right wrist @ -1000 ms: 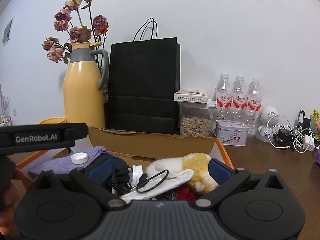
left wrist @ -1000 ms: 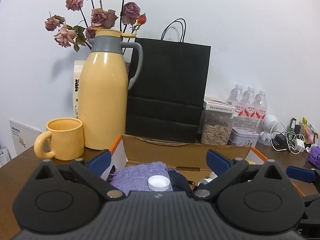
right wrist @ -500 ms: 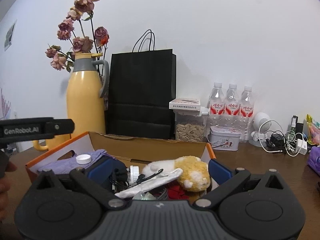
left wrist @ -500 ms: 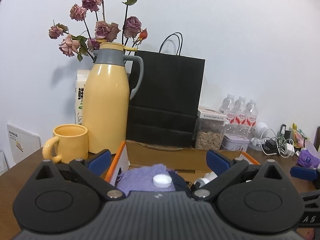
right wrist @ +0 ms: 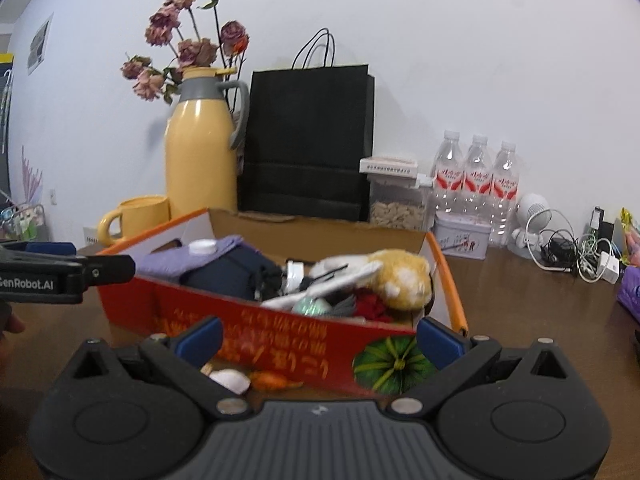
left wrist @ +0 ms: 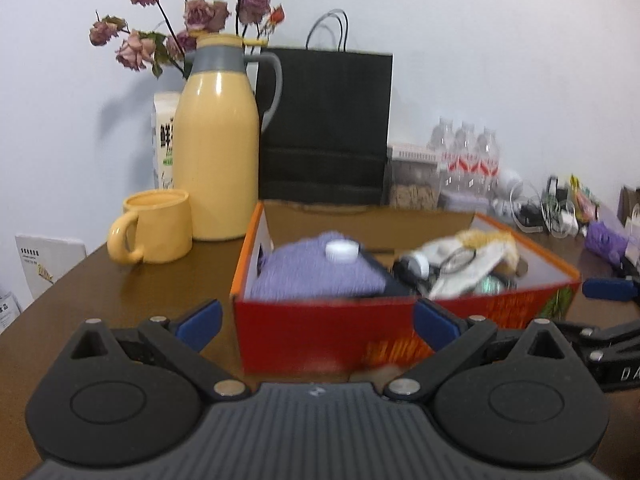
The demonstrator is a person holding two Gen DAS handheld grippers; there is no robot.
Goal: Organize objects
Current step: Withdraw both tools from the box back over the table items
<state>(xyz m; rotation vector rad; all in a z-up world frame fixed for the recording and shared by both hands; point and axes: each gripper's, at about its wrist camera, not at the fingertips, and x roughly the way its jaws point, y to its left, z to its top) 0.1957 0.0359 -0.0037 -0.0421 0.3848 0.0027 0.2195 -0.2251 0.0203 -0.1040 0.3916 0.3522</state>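
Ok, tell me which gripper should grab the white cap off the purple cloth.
Left. The white cap lies at the box's left end, straight ahead of the open left gripper; the right gripper faces the plush end.

A plain white wall (right wrist: 460,60) rises straight ahead of the tool, evenly lit, with soft shadows behind what stands against it. Below and ahead spreads a dark brown wooden worktop (left wrist: 160,292), glossy enough to catch light. High to the left, a small picture (right wrist: 39,44) hangs on the wall.
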